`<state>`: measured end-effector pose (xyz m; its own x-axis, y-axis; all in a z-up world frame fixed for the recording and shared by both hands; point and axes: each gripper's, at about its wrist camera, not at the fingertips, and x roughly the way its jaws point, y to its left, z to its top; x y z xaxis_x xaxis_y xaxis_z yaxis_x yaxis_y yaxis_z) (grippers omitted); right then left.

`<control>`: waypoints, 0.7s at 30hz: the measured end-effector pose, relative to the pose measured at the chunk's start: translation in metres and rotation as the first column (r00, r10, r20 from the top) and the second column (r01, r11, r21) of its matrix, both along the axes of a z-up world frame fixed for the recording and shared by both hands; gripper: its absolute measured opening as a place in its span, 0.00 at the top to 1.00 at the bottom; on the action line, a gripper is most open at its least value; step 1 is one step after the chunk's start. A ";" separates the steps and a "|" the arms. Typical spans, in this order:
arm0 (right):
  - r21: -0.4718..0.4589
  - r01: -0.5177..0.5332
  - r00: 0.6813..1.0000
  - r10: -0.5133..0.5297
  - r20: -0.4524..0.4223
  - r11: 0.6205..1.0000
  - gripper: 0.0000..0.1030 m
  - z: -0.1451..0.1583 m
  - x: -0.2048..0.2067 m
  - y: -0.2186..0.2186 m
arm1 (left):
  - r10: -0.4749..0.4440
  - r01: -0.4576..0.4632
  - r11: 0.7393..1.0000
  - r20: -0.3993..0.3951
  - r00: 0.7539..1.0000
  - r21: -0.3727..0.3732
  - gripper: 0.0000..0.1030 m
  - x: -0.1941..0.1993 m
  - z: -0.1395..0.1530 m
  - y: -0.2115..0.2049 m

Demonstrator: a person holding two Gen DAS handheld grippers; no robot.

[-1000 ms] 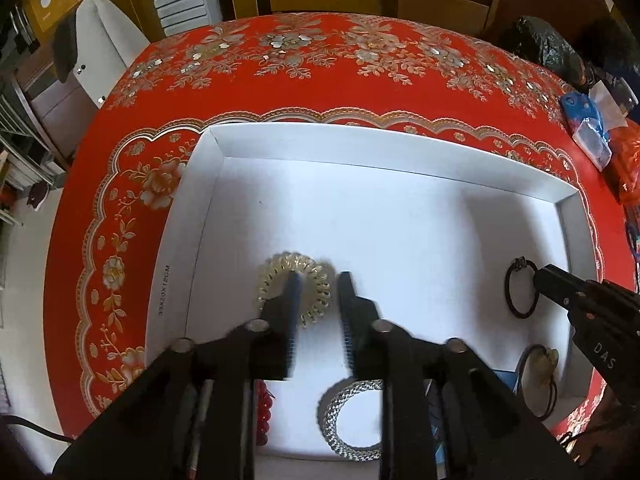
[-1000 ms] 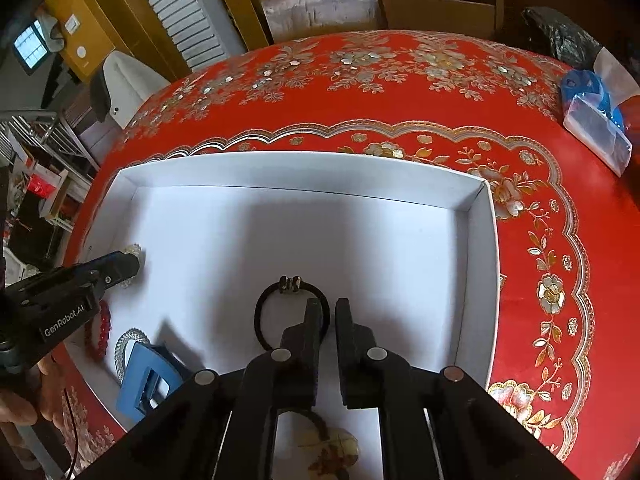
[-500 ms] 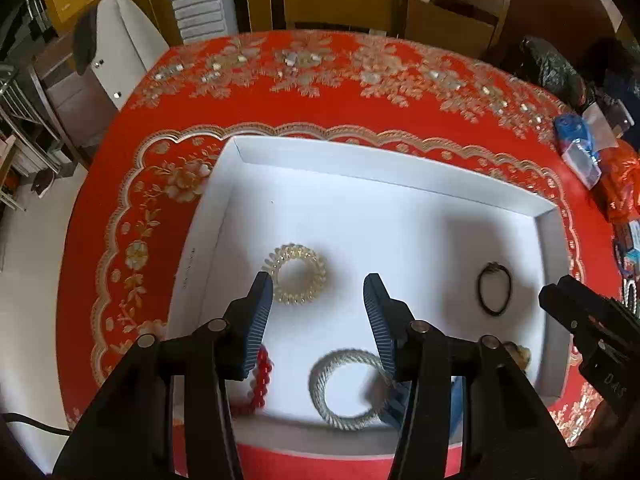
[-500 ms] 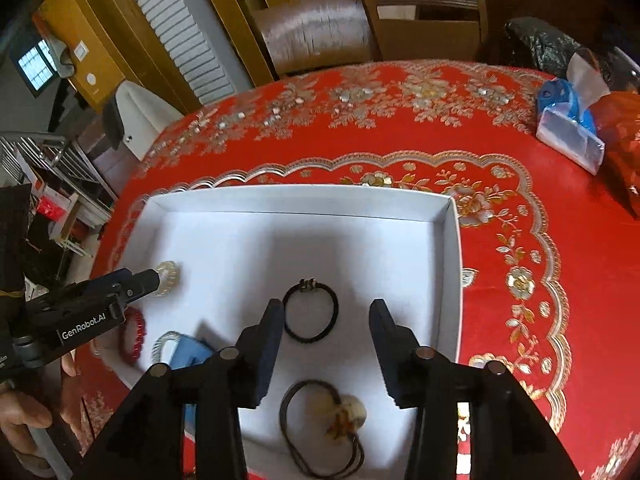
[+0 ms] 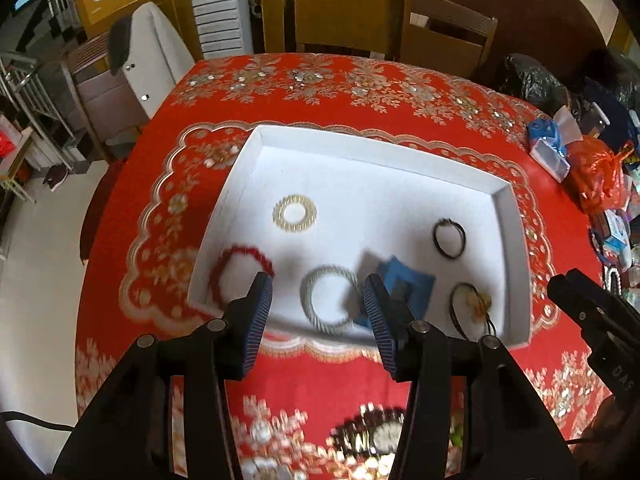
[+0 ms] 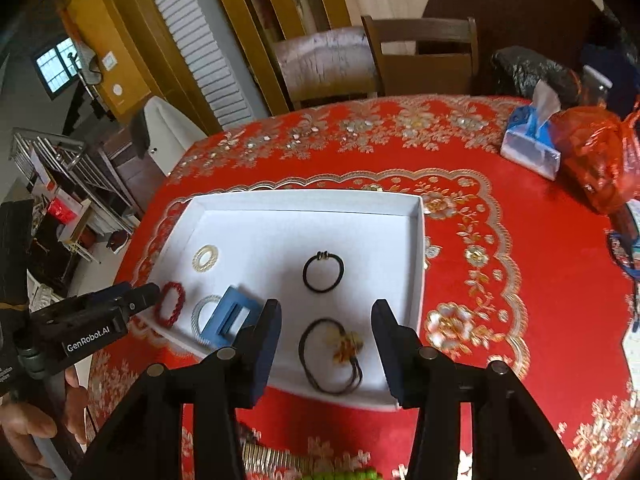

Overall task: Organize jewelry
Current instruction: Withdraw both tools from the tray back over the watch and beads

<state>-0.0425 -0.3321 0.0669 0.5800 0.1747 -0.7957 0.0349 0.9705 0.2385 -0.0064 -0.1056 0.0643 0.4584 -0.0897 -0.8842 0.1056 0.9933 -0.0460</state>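
Observation:
A white tray (image 5: 380, 148) (image 6: 304, 196) lies on the red flowered tablecloth. In it are a gold coil hair tie (image 5: 295, 213) (image 6: 206, 258), a red bead bracelet (image 5: 240, 268) (image 6: 172, 304), a silver bracelet (image 5: 330, 300) (image 6: 204, 312), a blue clip (image 5: 404, 288) (image 6: 232, 318), a plain black hair tie (image 5: 450, 238) (image 6: 323, 272) and a black tie with a flower (image 5: 472, 308) (image 6: 336, 352). My left gripper (image 5: 318, 316) (image 6: 100, 316) hangs open and empty above the tray's near edge. The right gripper (image 6: 326, 344) (image 5: 592, 320) is above the flower tie, its jaws opening, gripping nothing.
A blue and white tissue pack (image 6: 528, 148) and an orange bag (image 6: 592, 156) sit at the table's far right. More beads, some green (image 6: 344, 474), lie blurred on the cloth near the bottom edge. Wooden chairs (image 5: 444, 36) stand behind the table.
Both grippers opened, rose and drew back from the tray. The gold coil tie and the plain black hair tie stay lying in the tray where the fingers were.

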 end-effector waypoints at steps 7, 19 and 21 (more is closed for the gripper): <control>-0.013 -0.012 0.999 0.012 0.029 1.000 0.42 0.015 -0.049 0.000 | 0.003 -0.003 1.000 0.020 1.000 -0.008 0.54 -0.051 0.014 -0.007; -0.032 -0.049 0.997 0.051 0.064 0.998 0.41 0.034 -0.120 0.009 | 0.010 -0.009 1.000 0.086 0.996 -0.003 0.54 -0.123 0.038 -0.011; -0.033 -0.051 0.996 0.053 0.066 0.998 0.40 0.035 -0.128 0.008 | 0.013 -0.012 1.000 0.091 0.996 -0.007 0.54 -0.133 0.040 -0.011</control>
